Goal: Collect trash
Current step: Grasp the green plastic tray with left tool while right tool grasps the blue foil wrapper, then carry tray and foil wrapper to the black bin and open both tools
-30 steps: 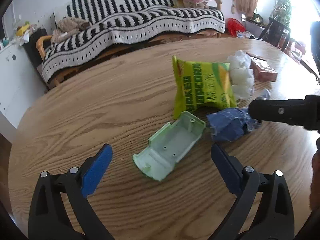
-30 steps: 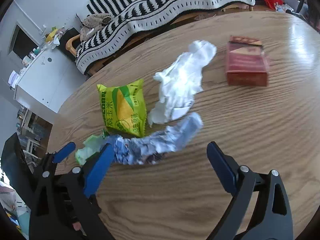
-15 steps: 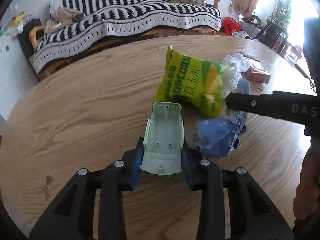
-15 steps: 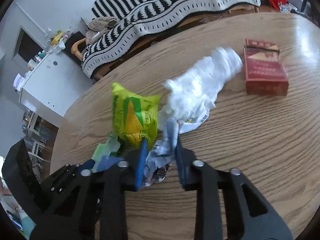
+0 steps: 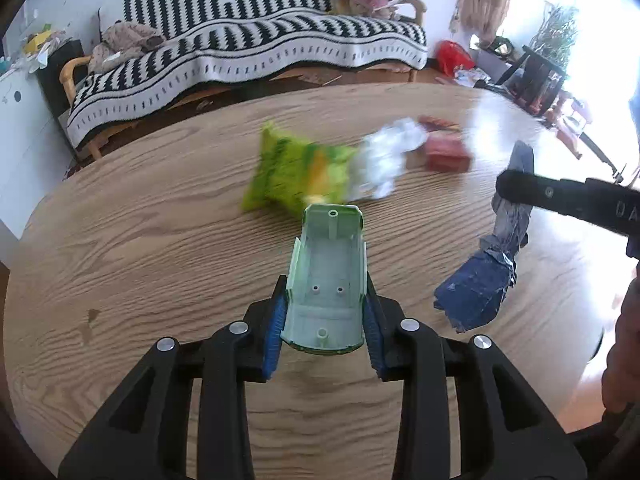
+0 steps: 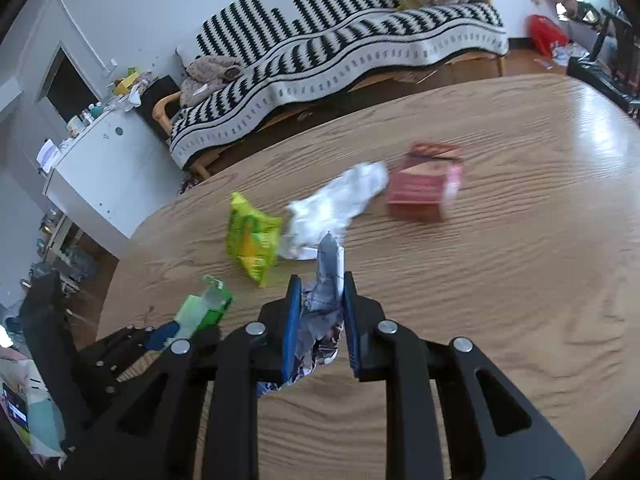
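My left gripper (image 5: 325,292) is shut on a pale green plastic shell (image 5: 326,264), its blue pads pressing both long sides, and holds it above the round wooden table (image 5: 160,240). My right gripper (image 6: 322,284) has a crumpled blue and silver wrapper (image 6: 320,320) pinched between its pads, and its jaws are closing further on it. In the left wrist view the wrapper (image 5: 480,292) hangs below a black finger (image 5: 560,196) of the right gripper. On the table lie a green popcorn bag (image 6: 252,240), a white crumpled tissue (image 6: 336,208) and a red carton (image 6: 424,192).
A sofa with a striped black and white throw (image 5: 256,52) stands beyond the table's far edge. A white cabinet (image 6: 100,176) is at the left. Chairs and clutter (image 5: 540,72) fill the bright far right corner. A hand (image 5: 624,352) shows at the right edge.
Both grippers closed from wide open, the left on the green shell, the right on the wrapper. Both then lifted their items off the table and drew back from the remaining trash.
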Demonstrator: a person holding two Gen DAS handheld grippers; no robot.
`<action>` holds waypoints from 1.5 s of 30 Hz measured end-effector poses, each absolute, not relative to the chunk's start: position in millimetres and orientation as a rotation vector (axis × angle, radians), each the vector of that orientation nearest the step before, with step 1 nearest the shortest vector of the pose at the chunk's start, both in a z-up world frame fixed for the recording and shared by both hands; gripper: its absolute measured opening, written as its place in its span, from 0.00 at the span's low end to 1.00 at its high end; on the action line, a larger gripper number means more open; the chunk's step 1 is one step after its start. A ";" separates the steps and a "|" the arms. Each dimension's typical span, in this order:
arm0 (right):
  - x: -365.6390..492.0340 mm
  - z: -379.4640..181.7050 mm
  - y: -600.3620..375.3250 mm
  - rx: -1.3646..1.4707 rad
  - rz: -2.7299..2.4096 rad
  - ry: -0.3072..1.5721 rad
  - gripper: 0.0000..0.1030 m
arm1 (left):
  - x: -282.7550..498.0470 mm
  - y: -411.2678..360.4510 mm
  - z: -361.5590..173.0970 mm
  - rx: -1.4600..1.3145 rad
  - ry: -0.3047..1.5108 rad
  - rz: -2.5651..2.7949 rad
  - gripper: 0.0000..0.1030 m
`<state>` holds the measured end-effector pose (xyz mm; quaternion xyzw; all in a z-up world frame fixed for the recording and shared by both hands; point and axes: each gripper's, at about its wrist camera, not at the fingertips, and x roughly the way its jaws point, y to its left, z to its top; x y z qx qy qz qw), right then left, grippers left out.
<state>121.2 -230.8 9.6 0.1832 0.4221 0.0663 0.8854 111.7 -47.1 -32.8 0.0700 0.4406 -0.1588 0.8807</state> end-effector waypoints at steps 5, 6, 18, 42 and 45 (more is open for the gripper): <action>78.7 24.1 -297.5 0.354 0.054 0.843 0.20 | 95.8 -104.2 -15.7 0.134 0.878 -0.392 0.33; 70.5 26.9 -309.4 0.346 0.033 0.836 0.20 | 93.0 -115.7 -13.3 0.132 0.871 -0.406 0.33; -66.6 31.5 -495.7 0.311 -0.310 0.779 0.20 | 33.7 -294.9 -13.7 0.136 0.859 -0.656 0.33; -195.2 -52.0 -635.1 0.431 -0.637 0.954 0.20 | -86.7 -480.2 -82.9 0.330 0.930 -1.092 0.33; -196.2 -55.2 -638.3 0.432 -0.640 0.962 0.20 | -84.8 -487.5 -87.0 0.335 0.940 -1.096 0.33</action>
